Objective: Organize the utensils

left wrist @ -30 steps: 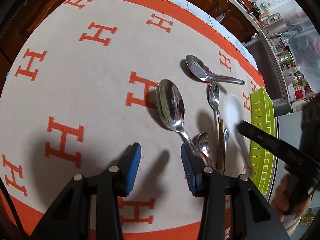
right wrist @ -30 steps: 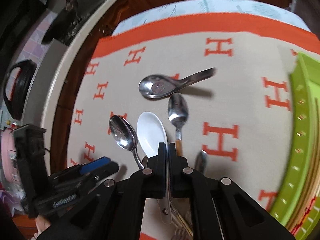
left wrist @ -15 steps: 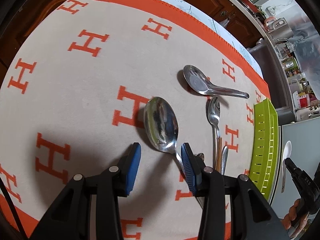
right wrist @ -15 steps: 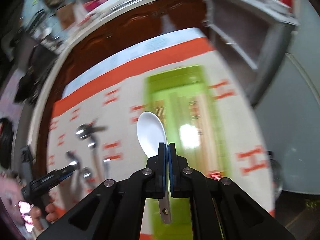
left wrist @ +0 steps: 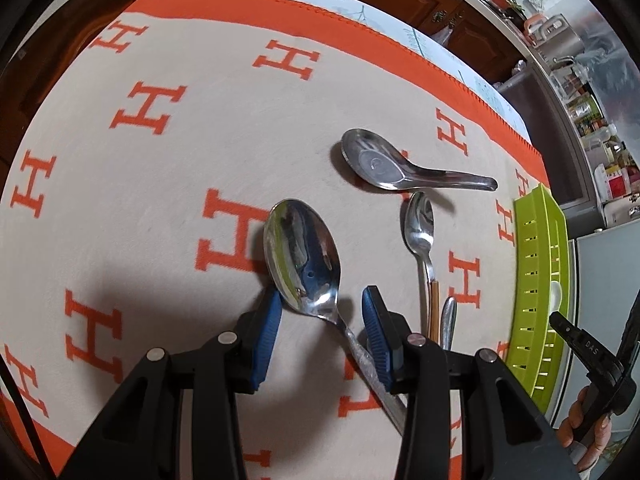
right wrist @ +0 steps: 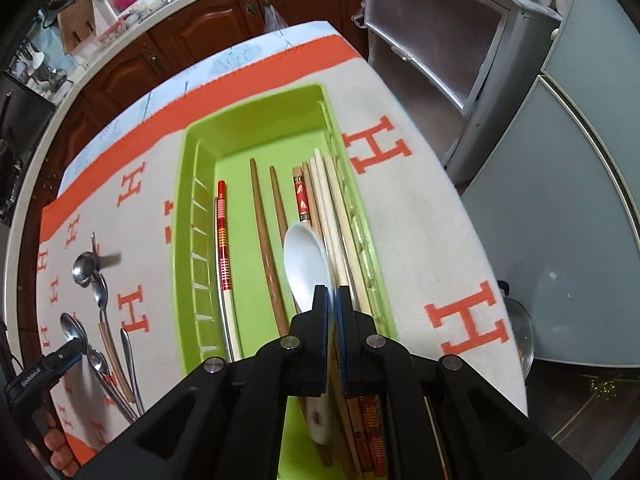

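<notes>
1. Kitchen surroundings first: dark wooden cabinets (right wrist: pixel 192 28) run along the far side, and a grey refrigerator (right wrist: pixel 568 184) stands beside the table.
2. One cream blanket with an orange border and orange H letters (left wrist: pixel 168 184) covers the table, which shows pale blue past the blanket's far edge.
3. One lime-green rectangular plastic tray with slotted walls (right wrist: pixel 188 200) sits on the blanket, its long axis running away from the right wrist camera.
4. Chopsticks lie lengthwise in the tray: one red-banded chopstick with a pale tip (right wrist: pixel 223 240), two plain brown ones (right wrist: pixel 264 240), and a bunch of pale and patterned ones (right wrist: pixel 332 208) against the right wall; the bunch is too crowded to count.
5. Spoons on the blanket number five: one broad steel soup spoon (left wrist: pixel 380 162) lying crosswise with its handle toward the tray, one large polished tablespoon (left wrist: pixel 302 258), one spoon with a wooden handle (left wrist: pixel 419 228), one slim metal handle (left wrist: pixel 448 320) beside it, and one small spoon (right wrist: pixel 97 362) partly hidden in the pile.
6. One white ceramic spoon (right wrist: pixel 306 268) hangs over the tray, bowl pointing away from the camera, long axis along the tray.
7. Right gripper (right wrist: pixel 331 300) is clamped tight on the white spoon's handle.
8. Left gripper (left wrist: pixel 322 312) hovers with its blue pads apart, straddling the tablespoon's neck; whether they touch it is unclear.
</notes>
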Tool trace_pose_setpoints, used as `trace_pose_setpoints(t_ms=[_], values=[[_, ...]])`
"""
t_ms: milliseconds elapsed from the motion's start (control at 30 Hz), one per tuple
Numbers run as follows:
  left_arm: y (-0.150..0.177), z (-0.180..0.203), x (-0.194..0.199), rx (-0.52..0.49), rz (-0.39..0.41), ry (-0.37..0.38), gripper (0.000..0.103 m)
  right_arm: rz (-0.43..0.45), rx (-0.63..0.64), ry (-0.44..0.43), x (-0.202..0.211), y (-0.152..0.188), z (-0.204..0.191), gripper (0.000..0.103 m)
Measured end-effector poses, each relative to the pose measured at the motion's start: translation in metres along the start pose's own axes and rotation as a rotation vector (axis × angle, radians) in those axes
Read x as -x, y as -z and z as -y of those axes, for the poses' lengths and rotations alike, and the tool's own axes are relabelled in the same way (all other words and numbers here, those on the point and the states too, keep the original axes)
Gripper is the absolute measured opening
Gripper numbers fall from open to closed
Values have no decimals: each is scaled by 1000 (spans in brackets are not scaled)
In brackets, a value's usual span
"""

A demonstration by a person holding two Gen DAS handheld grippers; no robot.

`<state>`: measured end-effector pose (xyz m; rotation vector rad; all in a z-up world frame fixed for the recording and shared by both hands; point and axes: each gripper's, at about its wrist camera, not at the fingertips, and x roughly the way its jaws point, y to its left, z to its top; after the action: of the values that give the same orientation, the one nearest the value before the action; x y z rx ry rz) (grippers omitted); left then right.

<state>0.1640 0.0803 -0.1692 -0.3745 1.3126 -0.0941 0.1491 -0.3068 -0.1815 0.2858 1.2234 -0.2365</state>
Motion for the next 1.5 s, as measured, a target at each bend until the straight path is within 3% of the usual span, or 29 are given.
trace_pose_setpoints(t_ms=[367, 700, 1067, 1233, 1300, 1333, 1500], values=[[-7, 13, -6, -45, 40, -12, 28, 63, 28, -25, 33, 9, -22, 6], [12, 55, -15, -220, 77, -122, 23, 62, 68, -61, 48, 24, -33, 6], [30, 42, -7, -138, -33, -5, 23, 69, 61, -81, 51, 28, -19, 6], [35, 50, -9, -184, -52, -29, 22, 65, 59, -90, 49, 30, -17, 6], [32, 51, -8, -197, -71, -36, 16, 65, 59, -92, 49, 31, -17, 6], [29, 50, -6, -200, -75, -42, 7, 67, 61, -94, 50, 32, -16, 6], [24, 40, 4, -231, -111, -100, 2, 81, 61, -84, 54, 34, -12, 6]])
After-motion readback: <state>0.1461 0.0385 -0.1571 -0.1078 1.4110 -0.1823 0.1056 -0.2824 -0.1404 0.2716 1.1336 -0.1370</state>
